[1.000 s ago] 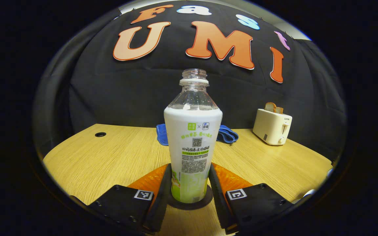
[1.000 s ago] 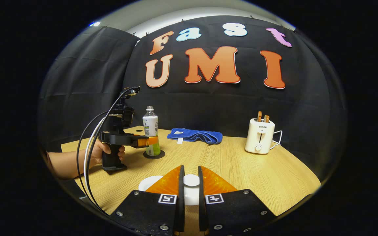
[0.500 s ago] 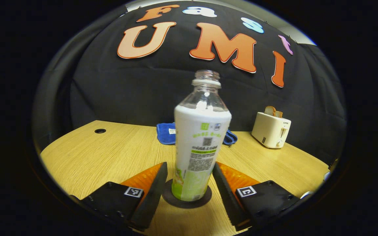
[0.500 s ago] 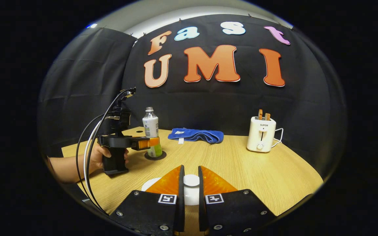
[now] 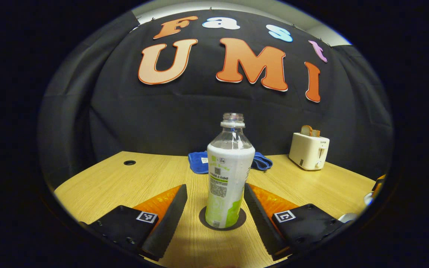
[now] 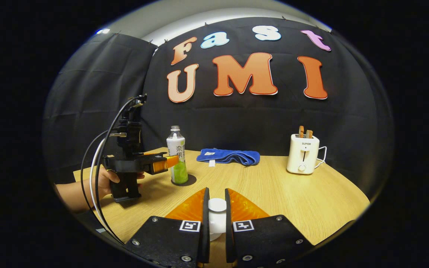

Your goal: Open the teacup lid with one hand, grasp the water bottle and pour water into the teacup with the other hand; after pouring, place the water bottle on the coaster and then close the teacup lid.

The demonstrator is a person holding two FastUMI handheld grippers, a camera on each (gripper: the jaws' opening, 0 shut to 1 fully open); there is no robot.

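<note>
**Bottle Parked, Lid Next**

Since the water bottle (image 5: 229, 175) stands upright on its dark coaster (image 5: 222, 223), we judge the pouring and setting-down done, and the step in hand is closing the teacup with the lid.

We take the bottle as our landmark on the wooden table (image 5: 125, 186). Beyond it, against the booth wall, lies the blue towel (image 6: 229, 156), and farther to its right, as the right gripper view looks, stands the cream toaster (image 6: 304, 158) with bread in its slots. In the left gripper view our left claw (image 5: 214, 201) has its fingers spread well apart, one on each side of the bottle and touching neither flank. In the right gripper view that claw (image 6: 175, 160) hangs just beside the bottle, with the hand (image 6: 104, 182) gripping its handle.

Nearer the camera than the bottle, our right claw (image 6: 216, 208) is clamped on the small white knob of the teacup lid (image 6: 217, 205). The teacup itself we cannot make out; whatever sits below the lid is hidden by the fingers.

To do this well, we should draw the left claw straight back so neither finger clips the bottle. We should hold the lid level, centre it over the cup, lower it gently, and only then part the fingers.
</note>
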